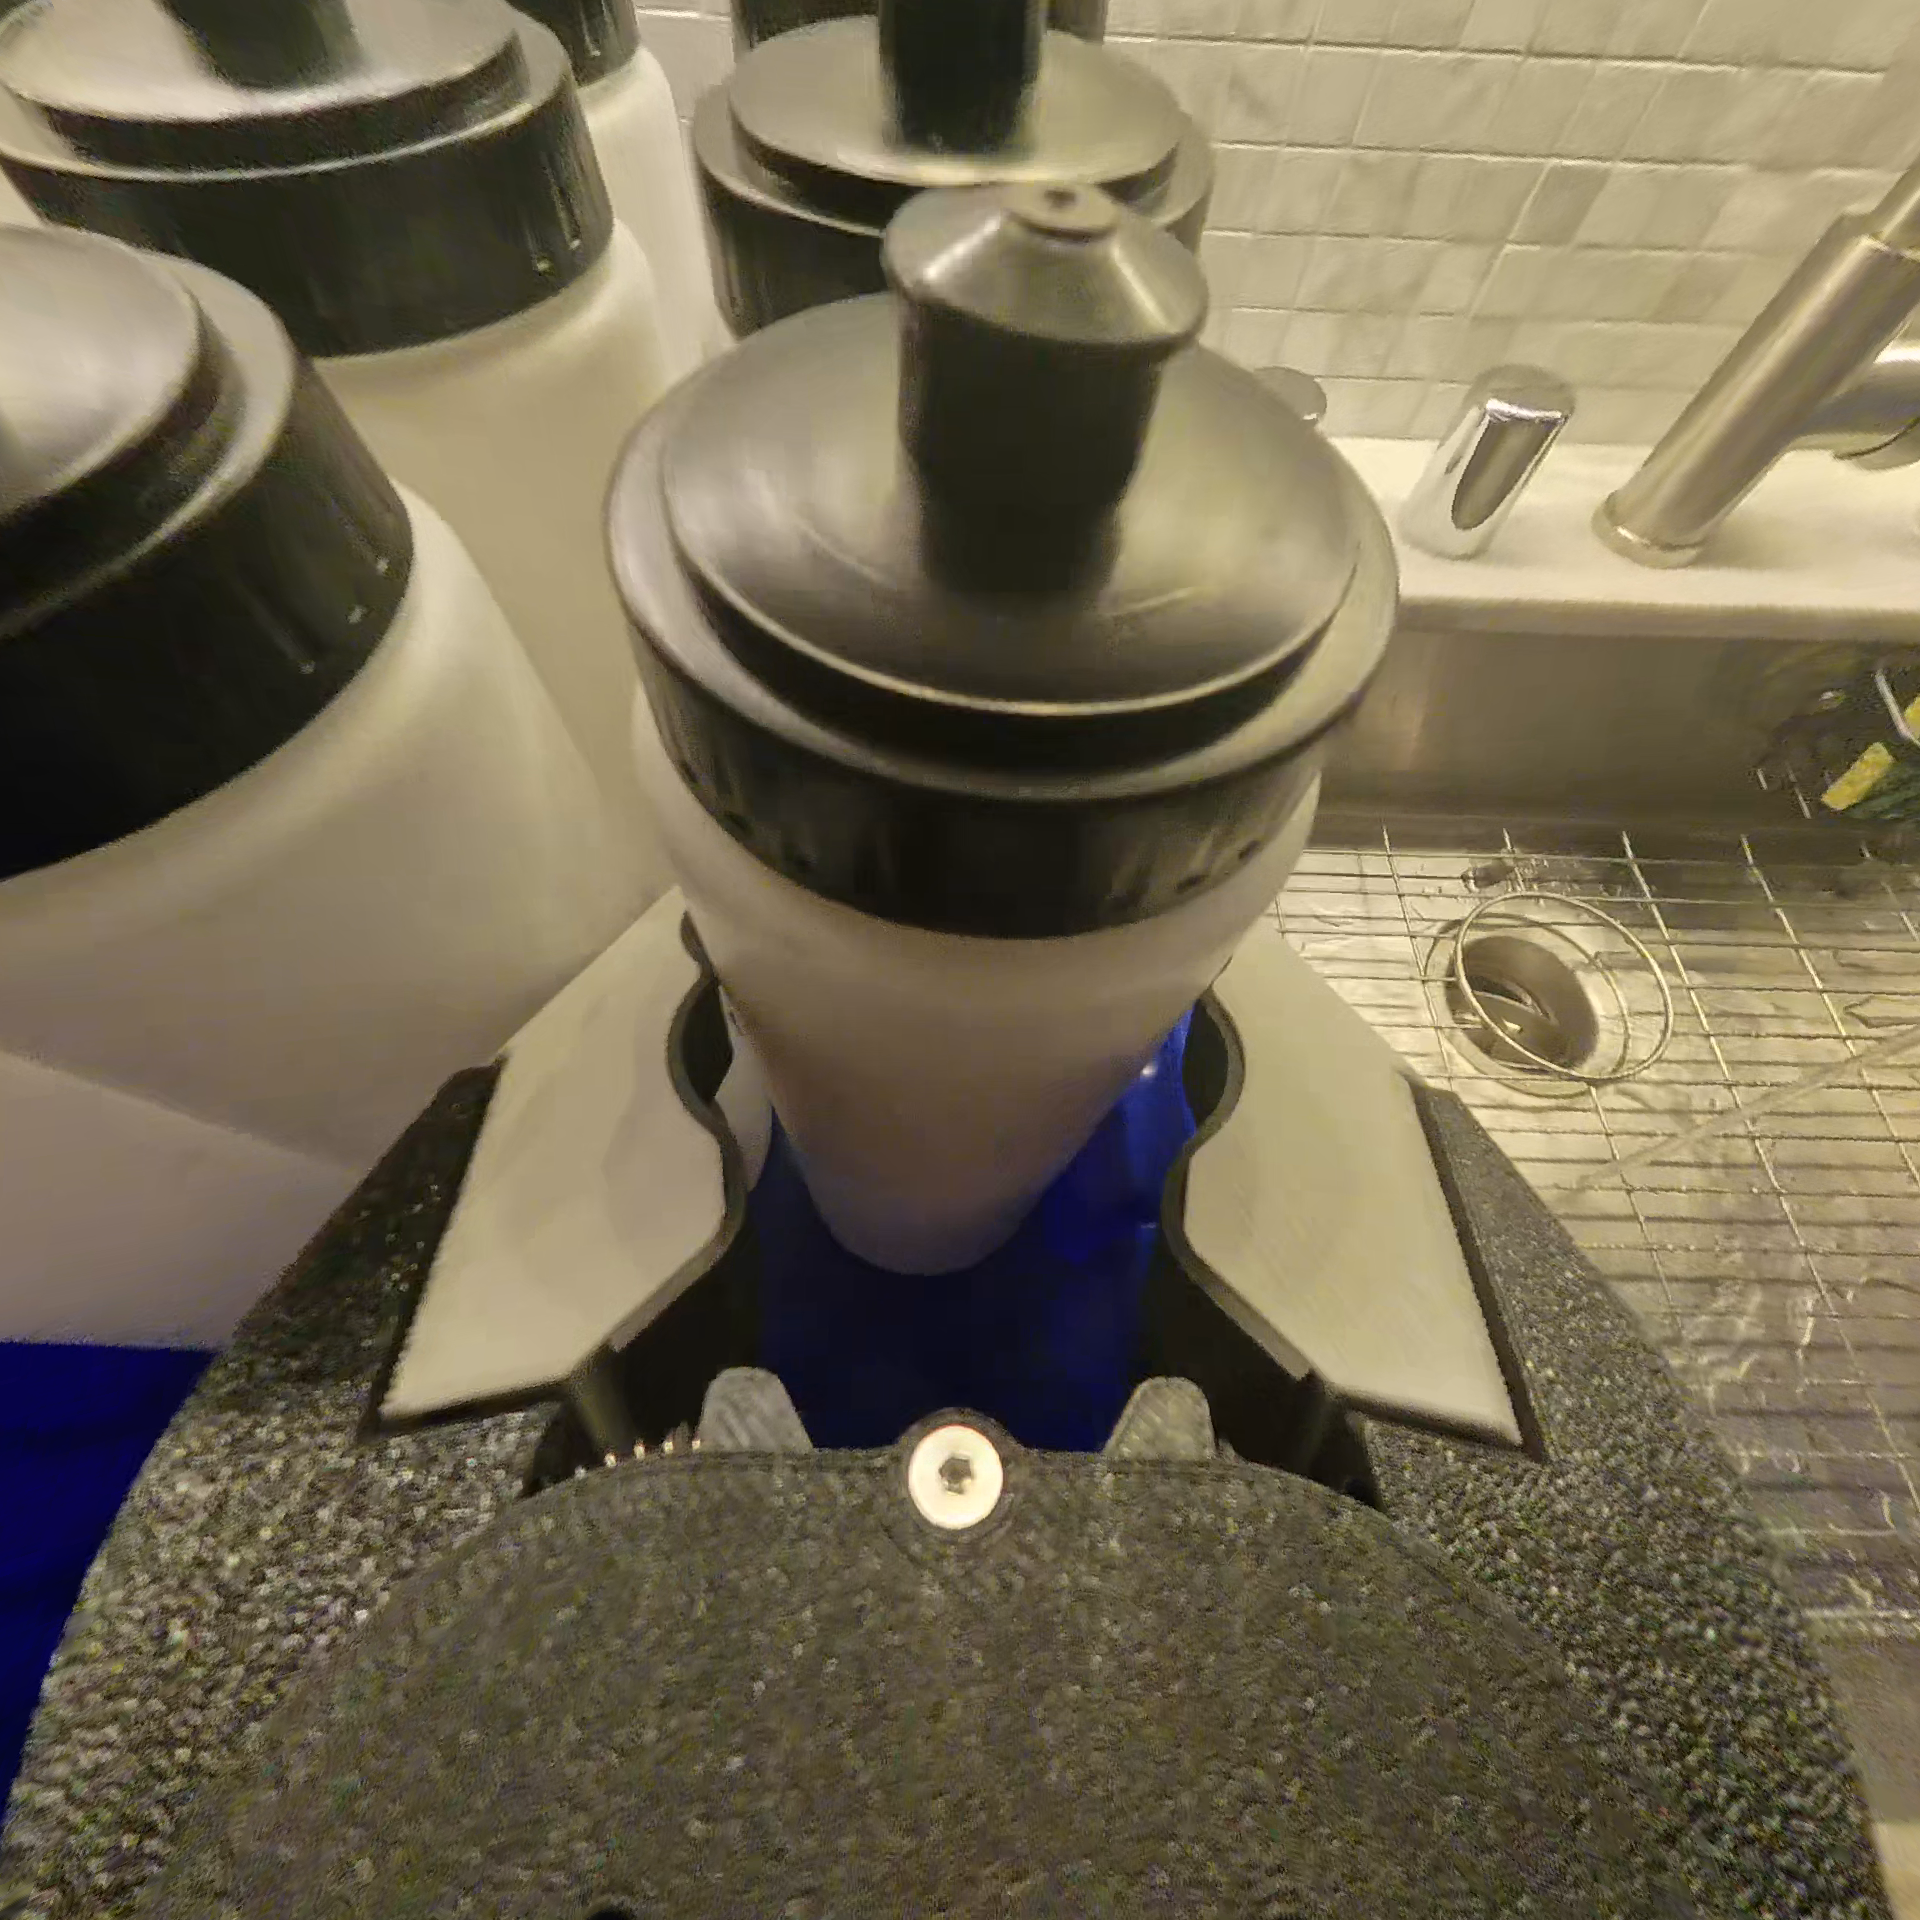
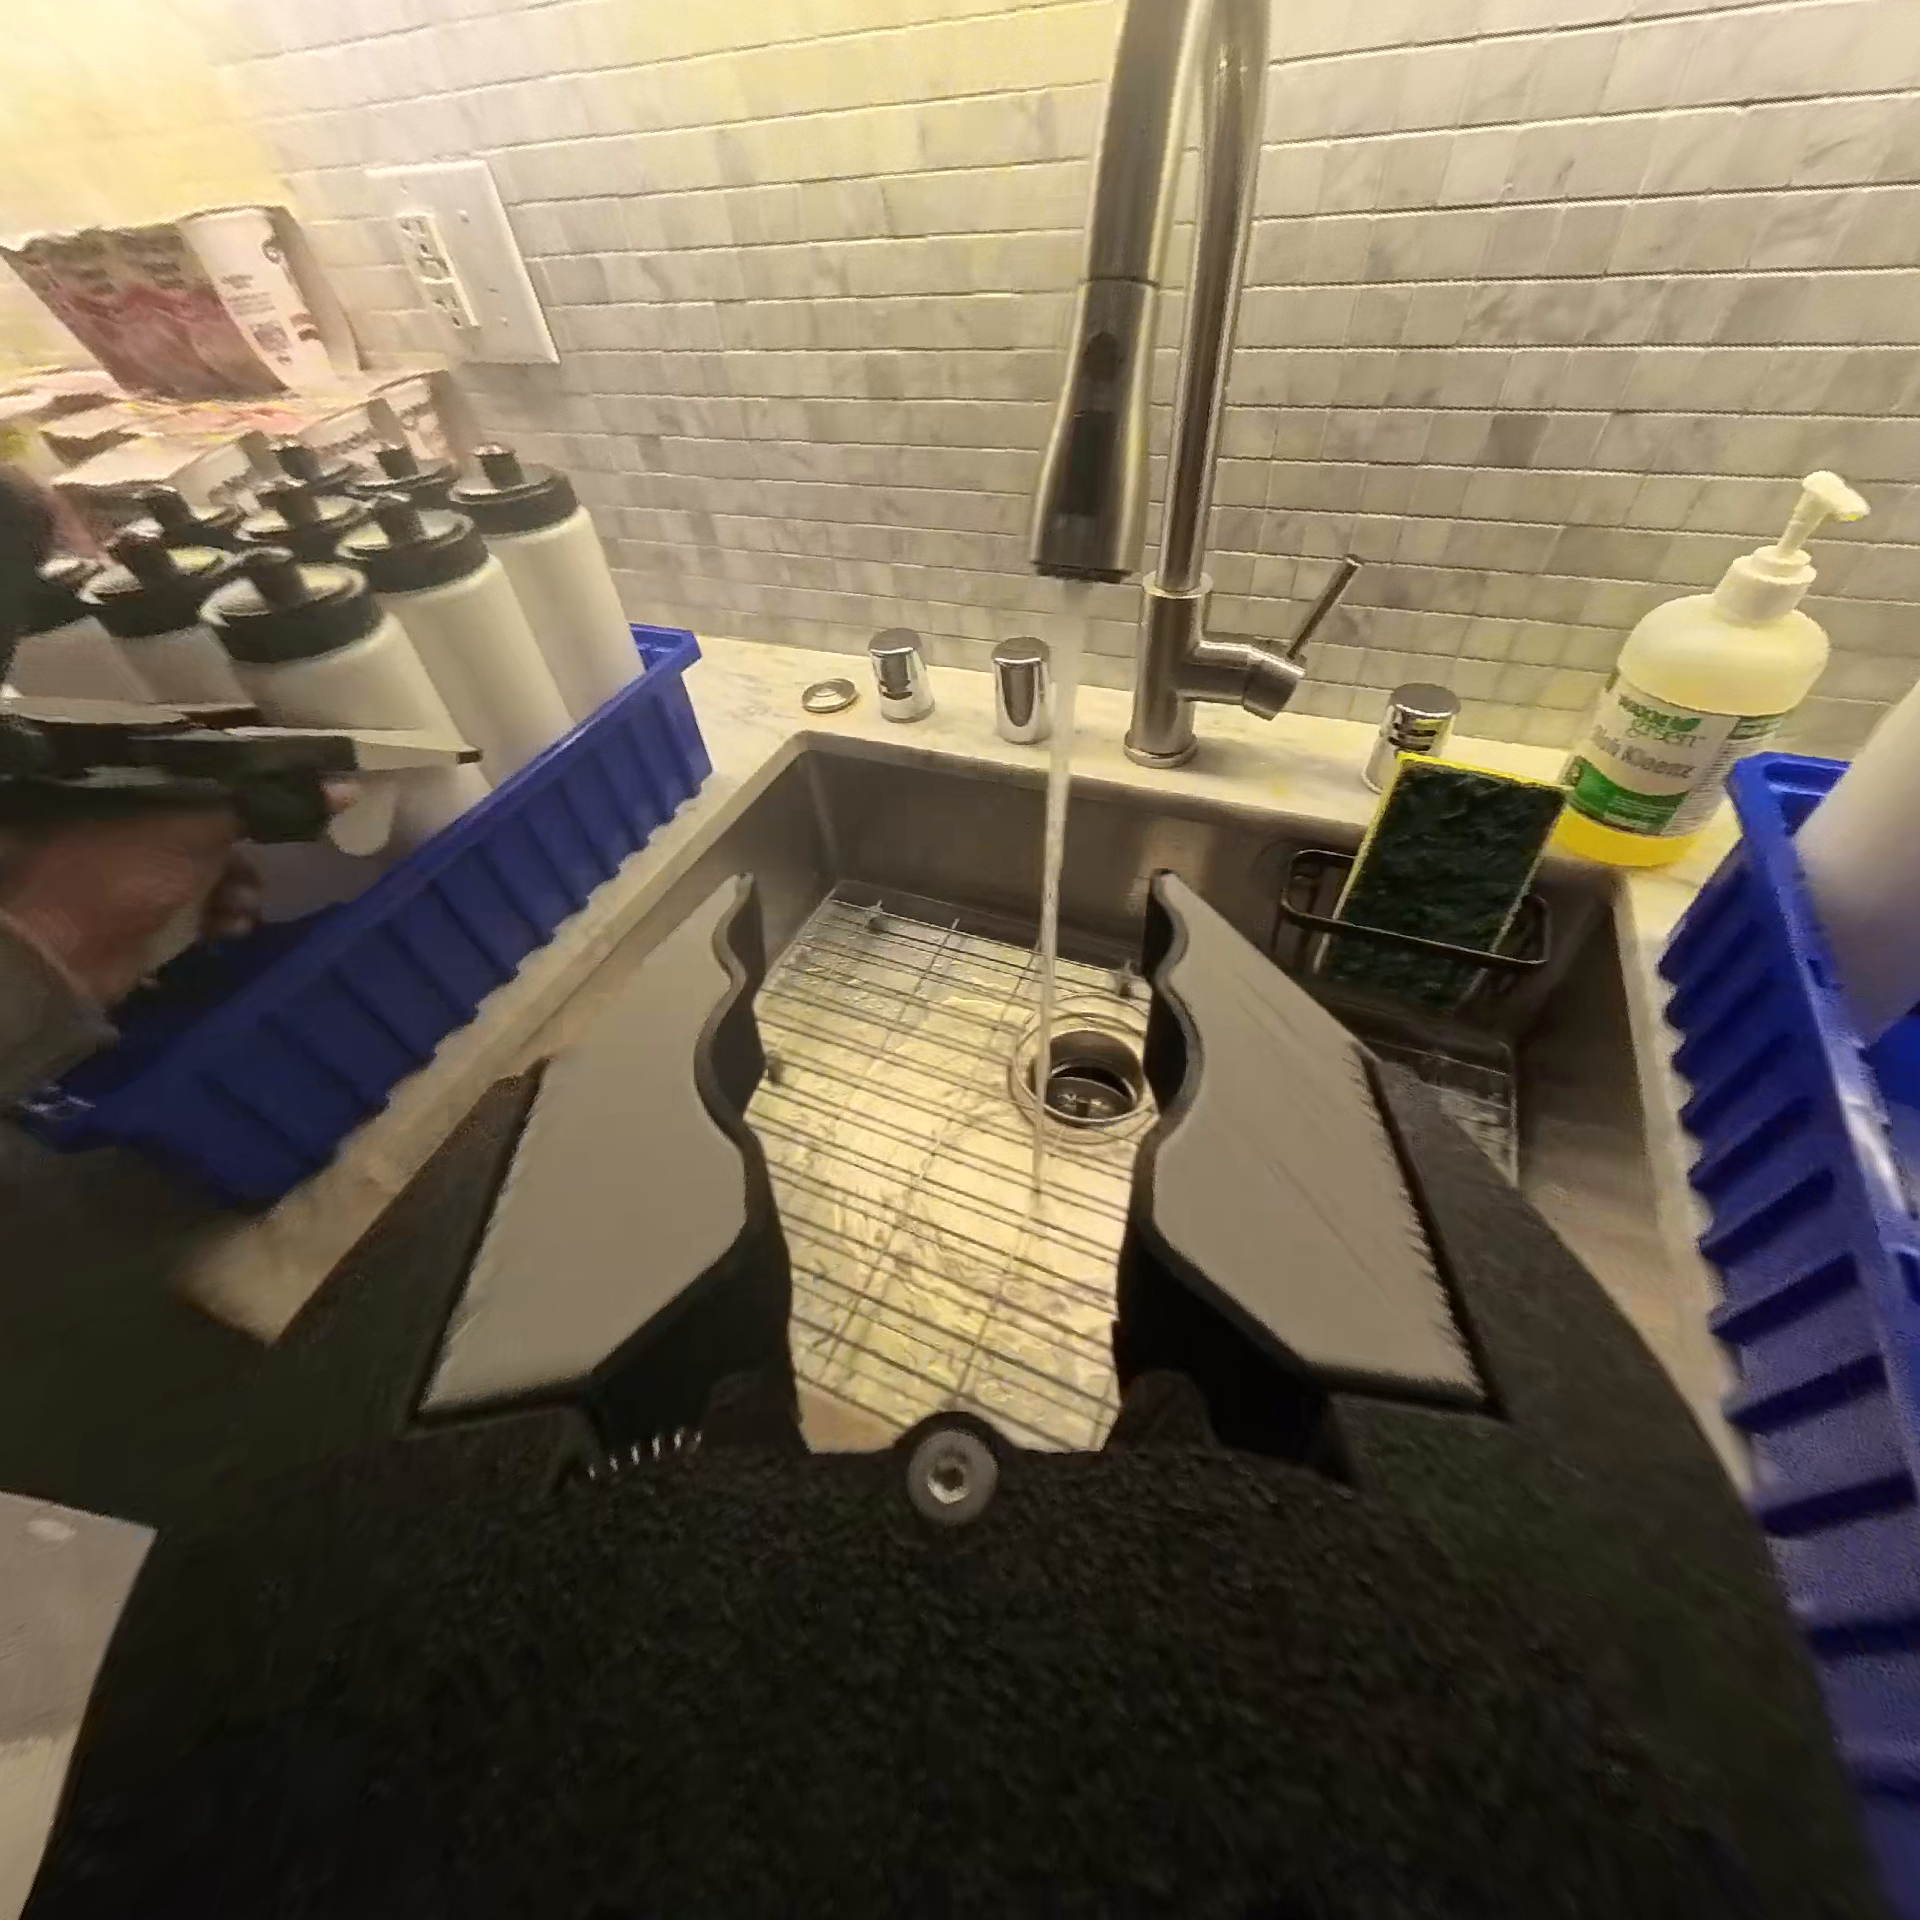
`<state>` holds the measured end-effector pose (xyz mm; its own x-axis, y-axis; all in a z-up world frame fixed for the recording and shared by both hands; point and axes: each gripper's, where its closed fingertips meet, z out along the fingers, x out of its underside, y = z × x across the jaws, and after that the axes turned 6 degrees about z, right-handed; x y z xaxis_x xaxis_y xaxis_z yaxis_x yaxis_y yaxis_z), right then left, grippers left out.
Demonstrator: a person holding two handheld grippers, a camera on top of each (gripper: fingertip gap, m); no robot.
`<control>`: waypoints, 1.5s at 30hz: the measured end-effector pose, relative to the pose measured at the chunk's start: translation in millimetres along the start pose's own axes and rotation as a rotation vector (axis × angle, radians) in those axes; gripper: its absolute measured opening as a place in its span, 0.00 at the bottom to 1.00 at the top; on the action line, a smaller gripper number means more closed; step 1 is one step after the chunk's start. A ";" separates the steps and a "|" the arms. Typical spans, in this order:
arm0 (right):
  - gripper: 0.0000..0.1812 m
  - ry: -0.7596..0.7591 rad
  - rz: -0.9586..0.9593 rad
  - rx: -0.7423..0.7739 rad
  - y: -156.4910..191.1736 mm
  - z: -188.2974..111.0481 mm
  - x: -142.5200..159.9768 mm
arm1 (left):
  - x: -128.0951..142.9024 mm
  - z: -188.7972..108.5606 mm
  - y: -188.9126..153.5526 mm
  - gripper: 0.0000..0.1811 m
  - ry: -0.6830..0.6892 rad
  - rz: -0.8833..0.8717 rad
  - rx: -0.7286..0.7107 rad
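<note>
My left gripper (image 1: 966,925) is shut around the body of a white squeeze bottle (image 1: 935,1060) with a black nozzle cap (image 1: 987,644). The bottle stands upright, its bottom showing above the floor of a blue bin (image 1: 935,1340). Several more white bottles (image 1: 312,779) with black caps stand close on its left and behind it. In the right wrist view the left gripper (image 2: 457,753) shows at that bin (image 2: 416,956) among the bottles (image 2: 520,623). My right gripper (image 2: 953,894) is open and empty, over the steel sink (image 2: 1558,1039).
A tall faucet (image 2: 1164,312) runs a water stream (image 2: 1055,831) onto the drain (image 2: 1086,1086) through a wire grid (image 2: 914,1143). A green sponge (image 2: 1444,873) sits in a caddy, beside a soap pump bottle (image 2: 1683,707). A second blue bin (image 2: 1818,1143) stands on the right.
</note>
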<state>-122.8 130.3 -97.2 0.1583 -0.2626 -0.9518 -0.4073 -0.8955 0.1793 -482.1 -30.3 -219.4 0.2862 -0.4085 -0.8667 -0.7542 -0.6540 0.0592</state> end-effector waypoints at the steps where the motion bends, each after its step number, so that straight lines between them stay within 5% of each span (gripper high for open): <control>1: 0.40 -0.004 0.002 -0.024 10.7 0.3 -1.4 | -1.9 -2.4 -0.7 0.49 -0.010 0.019 0.007; 7: 0.48 -0.021 0.003 -0.322 113.4 28.8 -36.5 | -71.6 -90.7 -30.9 0.48 -0.185 0.240 0.085; 11: 0.57 -0.096 -0.095 -0.497 184.1 41.8 -84.4 | -101.3 -149.0 -109.3 0.48 -0.221 0.350 0.293; 14: 0.59 -0.067 -0.173 -0.578 197.1 44.2 -92.6 | -98.1 -178.1 -178.9 0.48 -0.205 0.417 0.453; 18: 0.51 -0.070 -0.312 -0.752 183.4 5.7 -91.4 | -85.0 -212.0 -248.7 0.47 -0.186 0.509 0.657; 22: 0.43 0.070 -0.327 -1.227 171.8 -67.6 -87.1 | -73.3 -269.6 -308.2 0.48 -0.204 0.529 1.121; 25: 0.43 0.111 -0.114 -1.540 155.9 -116.9 -103.3 | -73.2 -325.1 -343.7 0.48 -0.243 0.434 1.525; 31: 0.43 -0.068 0.120 -1.304 107.8 -122.0 -113.9 | -83.6 -331.2 -387.7 0.52 -0.258 0.117 1.555; 33: 0.43 -0.088 0.159 -1.199 95.8 -119.9 -110.6 | -76.1 -325.4 -404.7 0.61 -0.245 0.149 1.446; 38: 0.43 -0.082 0.154 -0.883 76.3 -100.8 -99.0 | -57.2 -288.3 -425.7 0.58 -0.163 0.336 1.146; 41: 0.57 -0.045 0.049 -0.619 53.3 -85.0 -93.7 | -56.8 -273.1 -422.5 0.58 -0.147 0.303 1.063; 45: 0.44 0.030 -0.044 -0.679 59.3 -81.3 -83.0 | -50.7 -258.5 -420.6 0.58 -0.114 0.329 0.959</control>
<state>-87.0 69.7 12.6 0.1910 -0.2221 -0.9561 0.2533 -0.9299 0.2666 -26.7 100.9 -72.3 -0.0405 -0.3801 -0.9240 -0.9553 0.2858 -0.0757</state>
